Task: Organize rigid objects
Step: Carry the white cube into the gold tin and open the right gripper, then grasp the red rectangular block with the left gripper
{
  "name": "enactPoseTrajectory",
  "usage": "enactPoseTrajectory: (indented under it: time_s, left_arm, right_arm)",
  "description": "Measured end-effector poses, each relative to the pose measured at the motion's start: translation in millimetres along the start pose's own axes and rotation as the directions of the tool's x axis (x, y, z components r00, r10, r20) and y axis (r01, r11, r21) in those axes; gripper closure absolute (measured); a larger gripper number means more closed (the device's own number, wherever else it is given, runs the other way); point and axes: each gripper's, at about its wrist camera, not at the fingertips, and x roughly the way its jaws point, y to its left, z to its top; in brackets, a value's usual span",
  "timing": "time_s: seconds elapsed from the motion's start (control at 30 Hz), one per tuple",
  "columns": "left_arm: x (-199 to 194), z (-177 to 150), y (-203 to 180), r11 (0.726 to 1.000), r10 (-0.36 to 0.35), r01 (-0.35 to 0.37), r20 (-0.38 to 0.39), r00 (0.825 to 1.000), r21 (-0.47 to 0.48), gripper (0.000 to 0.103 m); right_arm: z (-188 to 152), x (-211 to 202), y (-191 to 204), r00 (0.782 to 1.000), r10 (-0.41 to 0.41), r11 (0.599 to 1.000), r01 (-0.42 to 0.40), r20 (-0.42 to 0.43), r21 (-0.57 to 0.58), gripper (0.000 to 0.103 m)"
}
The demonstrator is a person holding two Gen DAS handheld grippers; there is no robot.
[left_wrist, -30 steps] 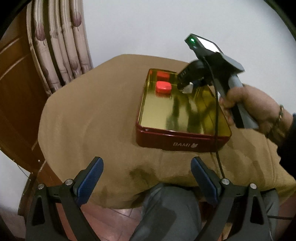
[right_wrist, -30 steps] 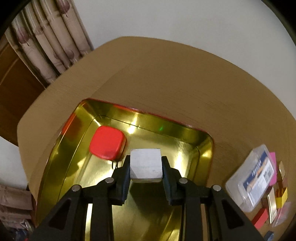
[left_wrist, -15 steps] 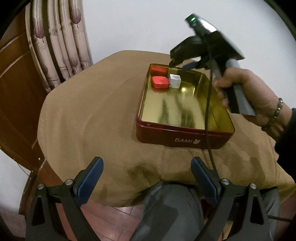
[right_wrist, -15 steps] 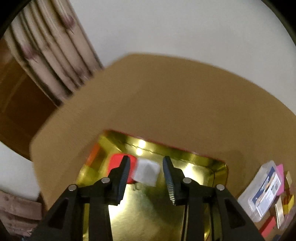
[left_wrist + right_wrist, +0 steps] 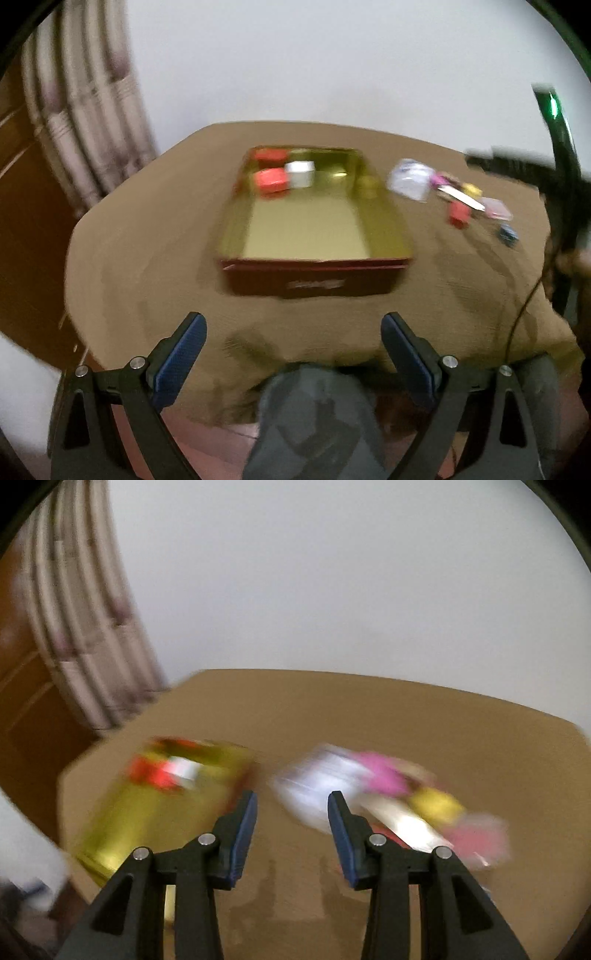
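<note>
A red tin with a gold inside (image 5: 314, 260) stands mid-table. At its far end a white block (image 5: 300, 173) lies beside a red rounded piece (image 5: 271, 181). My left gripper (image 5: 293, 321) hangs open and empty over the table's near edge, short of the tin. My right gripper (image 5: 292, 797) has its jaws opening with nothing between them. It hovers above bare cloth between the blurred tin (image 5: 110, 830) and a clear plastic box (image 5: 317, 786). To the right of the tin lie the clear box (image 5: 410, 181) and several small loose pieces (image 5: 458, 214).
Pink (image 5: 384, 775) and yellow (image 5: 436, 801) pieces lie blurred at the right. The brown cloth (image 5: 147, 258) drapes over the round table. A curtain (image 5: 85, 122) and a wooden door stand at the left. A person's knee (image 5: 314, 413) is below the near edge, and a cable (image 5: 524, 302) hangs at the right.
The right gripper let go of the white block inside the tin beside the red piece, rose out and swung right toward the loose pieces, its jaws wider. The left gripper shifted slightly.
</note>
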Motion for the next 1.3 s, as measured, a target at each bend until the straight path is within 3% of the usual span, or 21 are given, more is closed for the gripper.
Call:
enactPoseTrajectory:
  time_s: [0.07,0.13,0.3,0.47,0.63,0.77,0.8,0.83,0.97,1.17,1.3]
  left_arm:
    - [-7,9,-24,0.996,-0.054,0.051,0.040,0.998,0.067,0.009]
    - [-10,19,-48,0.986,-0.112,0.102,0.070,0.991,0.131,0.009]
    - [16,55,-115,0.946,-0.235,0.223,0.024,0.972,0.235,0.009]
    - [68,99,-158,0.920,-0.298,0.296,-0.032,0.954,0.258,0.009]
    - [122,123,-190,0.917,-0.285,0.301,-0.096,0.954,0.261,0.011]
    - [149,128,-204,0.914,-0.270,0.299,-0.138,0.953,0.275,0.019]
    - [155,128,-207,0.910,-0.269,0.302,-0.150,0.951,0.283,0.028]
    - [161,129,-213,0.905,-0.269,0.308,-0.164,0.949,0.295,0.030]
    - [177,127,-220,0.894,-0.251,0.311,-0.216,0.944,0.321,0.033]
    - [192,126,-224,0.892,-0.226,0.296,-0.230,0.946,0.342,0.033]
    - [202,122,-226,0.888,-0.239,0.317,-0.254,0.937,0.332,0.063]
  right_arm:
    - [-25,-13,-41,0.991,-0.136,0.991,0.136,-0.007,-0.011,0.057]
    - [-49,-14,-86,0.960,-0.276,0.961,0.275,-0.044,-0.017,0.057]
    - [-82,-17,-172,0.931,-0.348,0.929,0.358,-0.111,0.093,0.057]
    - [-87,-20,-195,0.945,-0.319,0.923,0.327,-0.074,0.203,0.057]
    - [-91,-23,-205,0.962,-0.268,0.933,0.273,-0.054,0.232,0.056]
    - [-95,-33,-213,0.972,-0.235,0.937,0.232,-0.019,0.263,0.050]
    - [-93,-35,-210,0.973,-0.230,0.937,0.226,-0.017,0.267,0.049]
    - [-94,-36,-210,0.975,-0.222,0.938,0.218,-0.017,0.271,0.048]
    - [-94,-39,-213,0.978,-0.208,0.941,0.201,-0.006,0.272,0.047]
    - [-96,-39,-216,0.981,-0.192,0.941,0.186,-0.006,0.282,0.047]
    - [-96,-41,-221,0.984,-0.178,0.939,0.173,-0.009,0.298,0.047]
